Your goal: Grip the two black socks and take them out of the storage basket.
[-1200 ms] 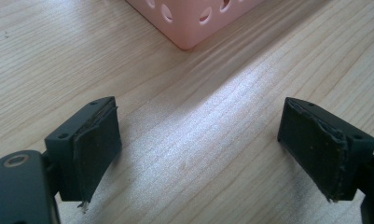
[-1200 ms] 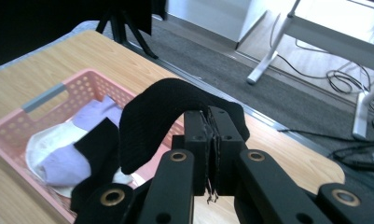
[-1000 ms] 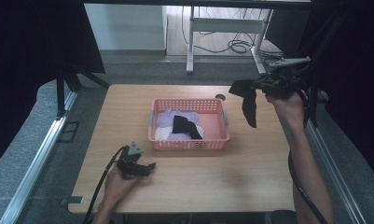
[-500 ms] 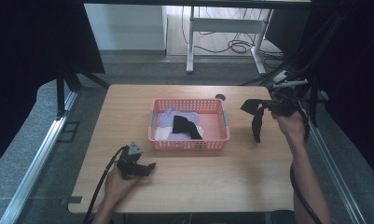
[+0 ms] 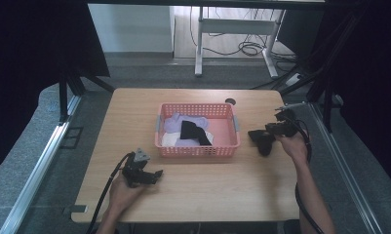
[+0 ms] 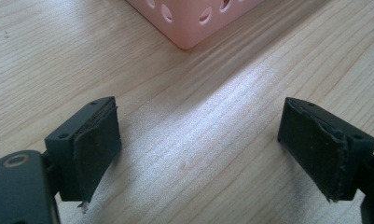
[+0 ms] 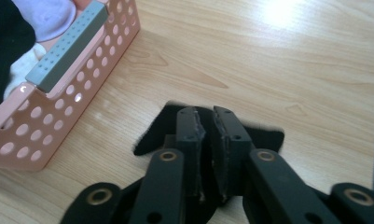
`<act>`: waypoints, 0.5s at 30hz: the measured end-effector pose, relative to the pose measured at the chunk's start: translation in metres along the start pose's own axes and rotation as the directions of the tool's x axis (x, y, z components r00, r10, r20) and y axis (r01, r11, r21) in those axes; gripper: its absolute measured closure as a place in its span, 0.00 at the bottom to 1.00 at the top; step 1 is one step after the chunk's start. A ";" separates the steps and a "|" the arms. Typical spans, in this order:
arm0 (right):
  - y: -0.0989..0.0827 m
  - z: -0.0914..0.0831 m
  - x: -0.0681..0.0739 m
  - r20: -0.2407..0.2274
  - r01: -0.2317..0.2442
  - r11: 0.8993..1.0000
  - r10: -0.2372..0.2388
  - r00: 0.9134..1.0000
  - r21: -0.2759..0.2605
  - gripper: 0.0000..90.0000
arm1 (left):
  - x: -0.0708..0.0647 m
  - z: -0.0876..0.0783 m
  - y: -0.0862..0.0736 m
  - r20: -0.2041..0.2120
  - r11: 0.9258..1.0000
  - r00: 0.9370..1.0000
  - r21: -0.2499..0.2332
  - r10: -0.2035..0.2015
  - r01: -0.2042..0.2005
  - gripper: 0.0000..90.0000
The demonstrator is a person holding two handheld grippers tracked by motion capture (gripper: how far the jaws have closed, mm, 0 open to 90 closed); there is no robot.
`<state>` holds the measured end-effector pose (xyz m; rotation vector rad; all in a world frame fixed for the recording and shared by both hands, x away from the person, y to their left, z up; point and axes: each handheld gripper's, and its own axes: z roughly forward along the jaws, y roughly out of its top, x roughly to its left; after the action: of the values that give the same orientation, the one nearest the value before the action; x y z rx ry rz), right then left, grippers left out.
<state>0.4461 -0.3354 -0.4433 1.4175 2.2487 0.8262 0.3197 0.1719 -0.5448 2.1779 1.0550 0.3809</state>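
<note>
Under right gripper (image 7: 207, 135): black cloth (image 7: 264, 137).

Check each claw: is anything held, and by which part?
The right claw has a black cloth between its jaws, which have just been opening; which part it grips cannot be told. The left claw is open and holds nothing.

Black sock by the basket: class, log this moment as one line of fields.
right gripper: jaws just opening, black sock between them, on table | left gripper: open, empty | pink basket: clothes inside
</note>
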 end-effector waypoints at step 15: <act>0.033 -0.016 0.039 -0.076 0.073 0.993 -0.080 0.994 -0.087 0.52 | 0.000 0.000 0.000 0.000 1.000 1.000 0.003 0.004 -0.004 0.14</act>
<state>0.4429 -0.2944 -0.4098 1.2732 2.2825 0.9556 0.3198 0.1722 -0.5447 2.1829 1.0520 0.3812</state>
